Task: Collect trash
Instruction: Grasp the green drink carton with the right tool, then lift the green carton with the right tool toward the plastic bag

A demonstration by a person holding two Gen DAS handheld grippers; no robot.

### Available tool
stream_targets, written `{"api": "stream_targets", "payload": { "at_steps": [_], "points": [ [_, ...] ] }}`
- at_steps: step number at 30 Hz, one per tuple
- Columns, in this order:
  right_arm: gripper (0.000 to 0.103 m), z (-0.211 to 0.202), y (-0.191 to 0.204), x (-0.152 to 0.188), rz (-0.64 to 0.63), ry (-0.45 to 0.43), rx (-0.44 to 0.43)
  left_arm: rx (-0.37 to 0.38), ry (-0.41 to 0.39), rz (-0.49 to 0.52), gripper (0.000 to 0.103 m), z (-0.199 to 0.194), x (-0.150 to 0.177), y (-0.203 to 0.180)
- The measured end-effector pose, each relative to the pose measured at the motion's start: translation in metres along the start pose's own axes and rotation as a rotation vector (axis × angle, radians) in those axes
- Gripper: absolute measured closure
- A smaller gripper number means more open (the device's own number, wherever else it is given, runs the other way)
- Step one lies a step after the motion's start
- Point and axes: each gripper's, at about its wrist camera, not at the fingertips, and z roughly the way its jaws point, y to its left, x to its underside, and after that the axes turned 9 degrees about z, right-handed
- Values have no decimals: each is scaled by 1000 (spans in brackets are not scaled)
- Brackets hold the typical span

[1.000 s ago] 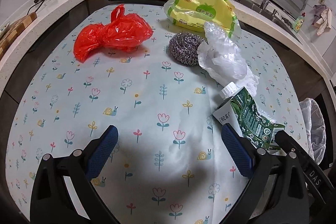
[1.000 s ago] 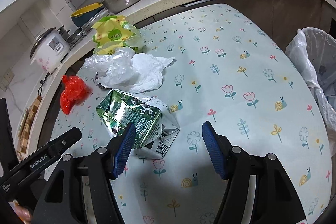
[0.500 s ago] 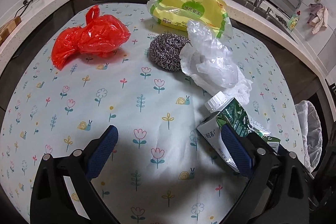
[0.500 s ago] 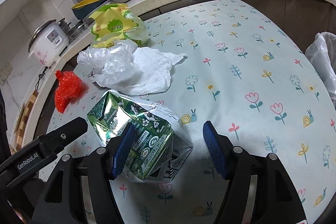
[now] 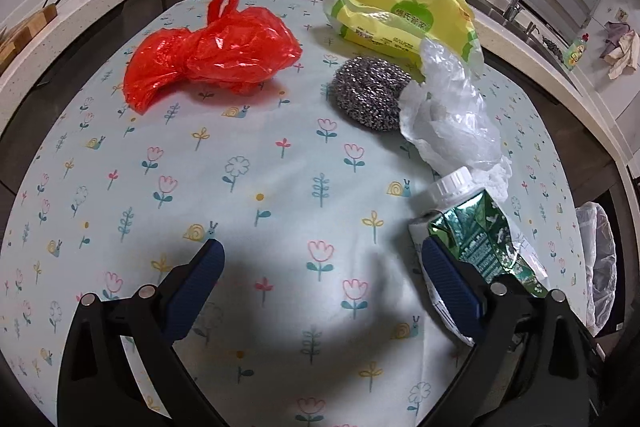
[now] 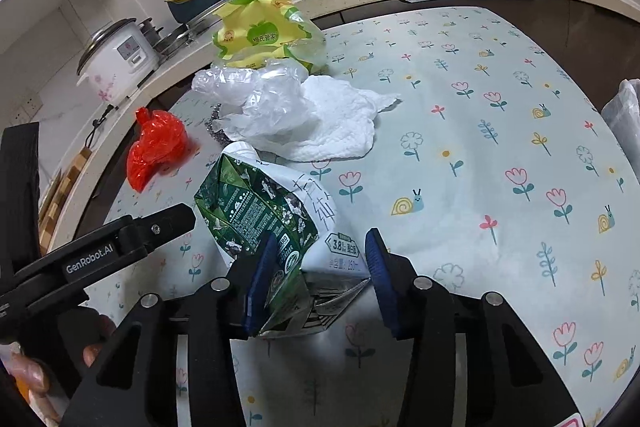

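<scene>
- Right gripper [image 6: 316, 263] jaws apart, straddling the crushed milk carton [image 6: 272, 215], not yet clamped.
- Left gripper [image 5: 320, 267] jaws apart, holding nothing.
- Red bag [image 5: 212, 59] at ten o'clock, scourer [image 5: 370, 95], wrappers: all uncollected.
- Bin liner [image 5: 598, 259] waits at three o'clock.

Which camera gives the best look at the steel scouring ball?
The left wrist view: the steel scouring ball sits almost fully exposed beside the clear plastic bag. In the right wrist view that bag hides nearly all of it, leaving only a sliver.
</scene>
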Motion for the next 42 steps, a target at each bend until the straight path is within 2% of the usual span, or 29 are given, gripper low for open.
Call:
{"api": "stream_targets", "payload": {
  "at_steps": [5, 8, 17, 22, 26, 29, 34, 39, 40, 41, 42],
  "points": [
    [64, -8, 10, 10, -20, 15, -4, -37, -20, -1, 8, -9, -2, 23],
    [66, -13, 17, 20, -34, 23, -4, -27, -23, -17, 8, -15, 2, 33],
    [70, -27, 30, 39, -72, 39, 11, 5, -2, -8, 8, -28, 32, 31],
    [70, -37, 36, 51, -122, 69, 21, -11, -11, 14, 8, -34, 43, 29],
    [69, -45, 42, 61, -155, 105, -6, -52, 1, 20, 8, -33, 50, 32],
    [67, -48, 48, 66, -192, 129, -7, -50, 5, 1, 8, -34, 54, 36],
    [66, -47, 60, 69, -206, 208, -85, -50, 15, 9, 8, -32, 58, 37],
    [66, -29, 74, 73, -255, 267, -77, -53, 14, 24, 8, -32, 58, 33],
    [72, -25, 75, 73, -253, 282, -83, -52, 15, 27, 8, -32, 58, 33],
    [84, -22, 75, 74, -248, 293, -98, -54, 17, 31, 8, -32, 57, 32],
    [86, -22, 75, 73, -237, 297, -121, -55, 17, 35, 8, -32, 56, 32]
  ]
}}
